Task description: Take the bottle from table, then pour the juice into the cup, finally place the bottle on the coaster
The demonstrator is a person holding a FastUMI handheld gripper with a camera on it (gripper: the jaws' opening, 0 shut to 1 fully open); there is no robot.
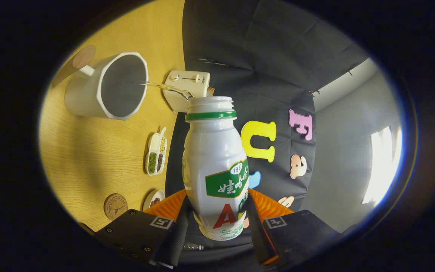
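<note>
My gripper (217, 217) is shut on a white plastic bottle (214, 158) with a green neck ring and a green label; both fingers press its lower body. The bottle is uncapped and tipped over, its mouth toward a white faceted cup (106, 87) with a handle, which stands on the wooden table (89, 158). A thin stream of liquid (164, 87) runs from the bottle's mouth to the cup's rim. A round cork coaster (115, 206) lies on the table near my left finger. Another round cork disc (84, 56) lies just beyond the cup's handle.
A cream toaster (187, 88) stands at the table's far edge, beyond the bottle's mouth. A small divided dish of beans and seeds (156, 154) lies between the cup and the coaster. A small white plate (153, 199) sits by my left finger.
</note>
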